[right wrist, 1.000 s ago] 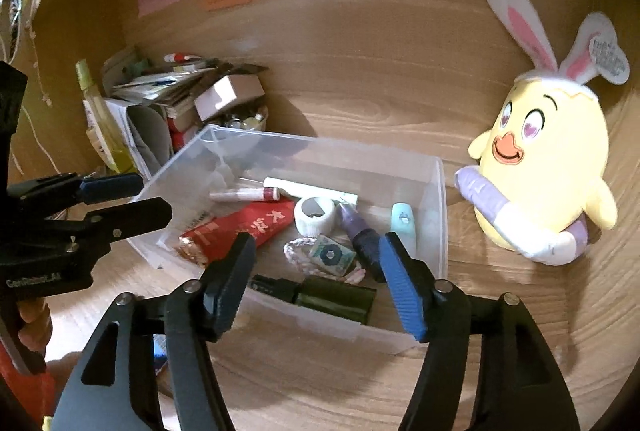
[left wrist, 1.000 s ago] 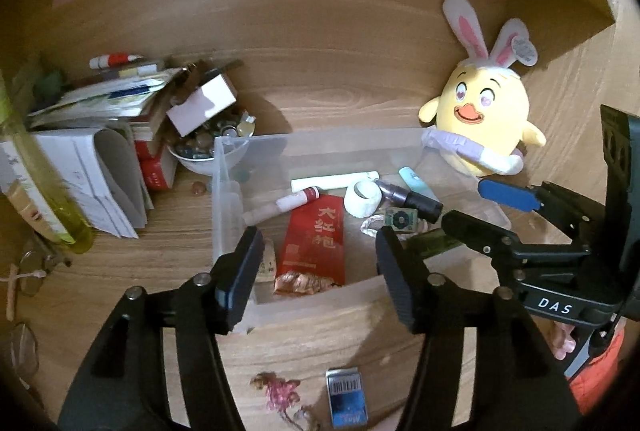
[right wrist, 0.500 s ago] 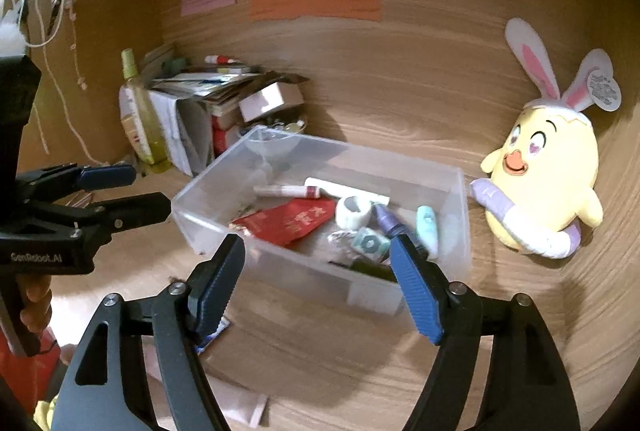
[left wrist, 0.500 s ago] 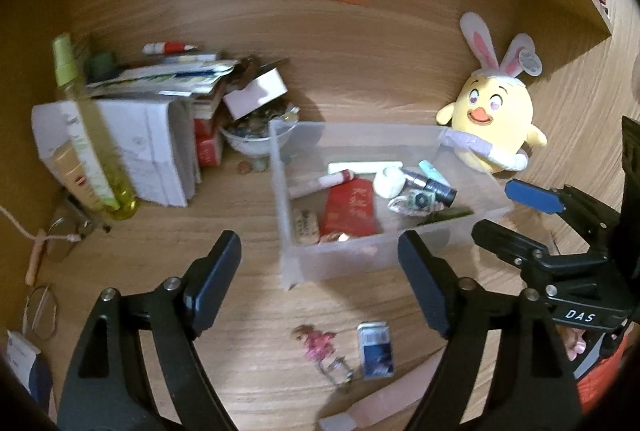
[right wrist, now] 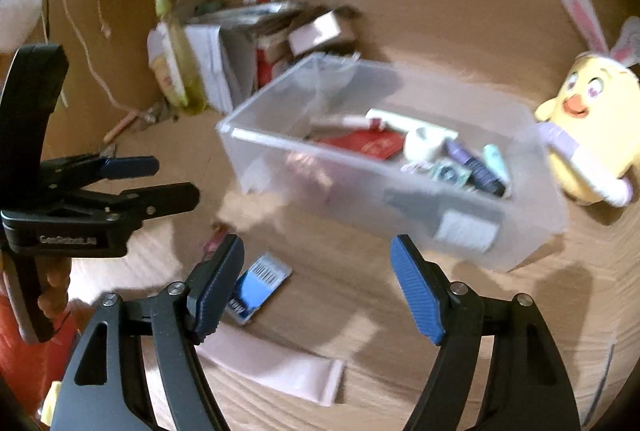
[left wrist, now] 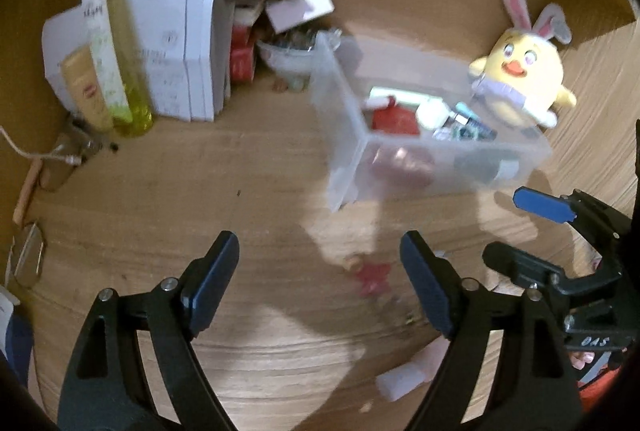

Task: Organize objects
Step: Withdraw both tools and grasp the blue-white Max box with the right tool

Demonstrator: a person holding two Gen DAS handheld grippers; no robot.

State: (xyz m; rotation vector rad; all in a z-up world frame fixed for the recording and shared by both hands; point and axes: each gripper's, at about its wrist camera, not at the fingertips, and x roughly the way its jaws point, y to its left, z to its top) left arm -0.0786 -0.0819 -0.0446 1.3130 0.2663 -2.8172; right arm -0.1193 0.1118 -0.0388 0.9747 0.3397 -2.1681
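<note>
A clear plastic bin [left wrist: 344, 135] [right wrist: 256, 155] stands on the wooden desk, holding a red packet [left wrist: 394, 121], a white tape roll [right wrist: 424, 145], pens and other small items. Loose on the desk in front of it lie a small pink trinket [left wrist: 374, 277], a blue barcoded packet [right wrist: 260, 283] and a flat pale pink tube [right wrist: 280, 367]. My left gripper [left wrist: 318, 251] [right wrist: 170, 179] hovers open over the desk near the trinket, nothing between its fingers. My right gripper [right wrist: 318, 255] [left wrist: 520, 231] is open and empty, with the blue packet by its left finger.
A yellow plush chick with bunny ears [left wrist: 520, 79] [right wrist: 588, 119] sits right of the bin. Behind and left are stacked booklets [left wrist: 180, 51], a yellow-green spray bottle [left wrist: 108, 43] and a bowl of small items [left wrist: 288, 51]. Glasses [left wrist: 28, 255] lie at the left edge.
Both grippers have drawn back from over the bin and sunk toward the desk in front of it. Their jaws stand wider. The loose items in front of the bin have come into view.
</note>
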